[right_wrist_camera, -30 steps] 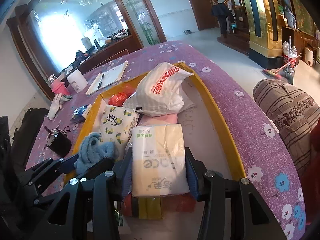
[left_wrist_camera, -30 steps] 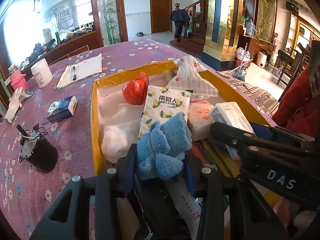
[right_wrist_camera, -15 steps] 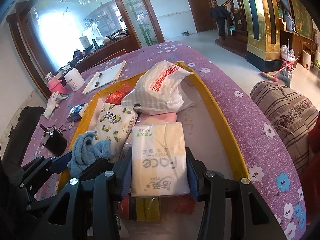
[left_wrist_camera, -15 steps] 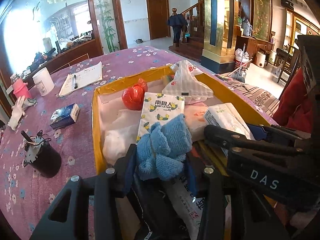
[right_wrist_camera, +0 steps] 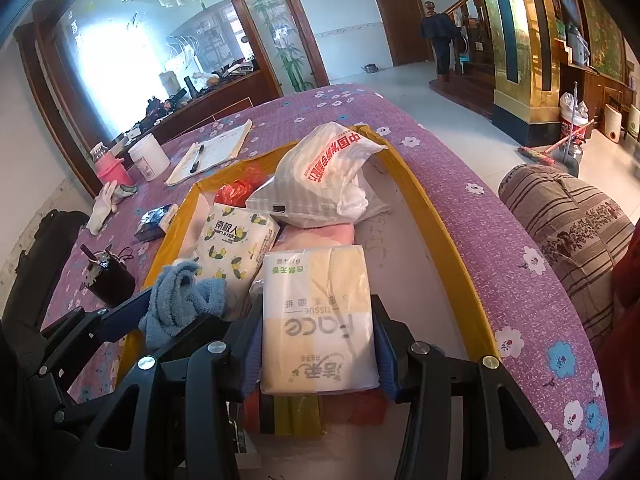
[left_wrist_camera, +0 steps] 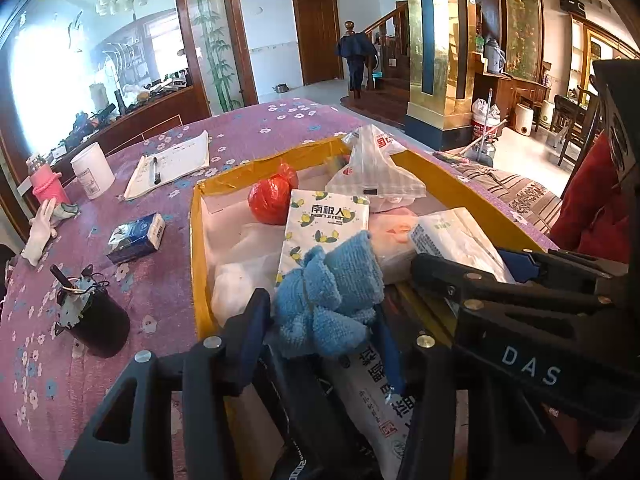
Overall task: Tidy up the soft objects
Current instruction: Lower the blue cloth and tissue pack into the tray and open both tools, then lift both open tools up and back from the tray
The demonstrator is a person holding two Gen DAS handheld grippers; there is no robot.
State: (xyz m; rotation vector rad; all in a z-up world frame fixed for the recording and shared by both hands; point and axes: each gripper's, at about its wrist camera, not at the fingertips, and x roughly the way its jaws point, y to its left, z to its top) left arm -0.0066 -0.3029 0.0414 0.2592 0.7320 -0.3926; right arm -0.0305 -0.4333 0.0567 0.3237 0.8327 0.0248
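Blue terry cloth (left_wrist_camera: 326, 300) sits between the fingers of my left gripper (left_wrist_camera: 320, 328), whose jaws are opening, while my right gripper (right_wrist_camera: 318, 336) is clamped on a tissue pack (right_wrist_camera: 318, 320).

The bunched blue cloth lies over the near end of the yellow-rimmed box (left_wrist_camera: 196, 240), between my left blue pads; the left pad is beside it, but I cannot tell whether either pad presses on it. It rests against the lemon-print tissue pack (left_wrist_camera: 324, 224) just behind it. In the right wrist view the pale yellow-and-white tissue pack runs lengthways between my right pads, both touching its sides, its far end towards the white plastic bag with red print (right_wrist_camera: 328, 172). The red bag (left_wrist_camera: 272, 198) lies at the box's far left. The box stands on the purple flowered tablecloth (left_wrist_camera: 160, 280).
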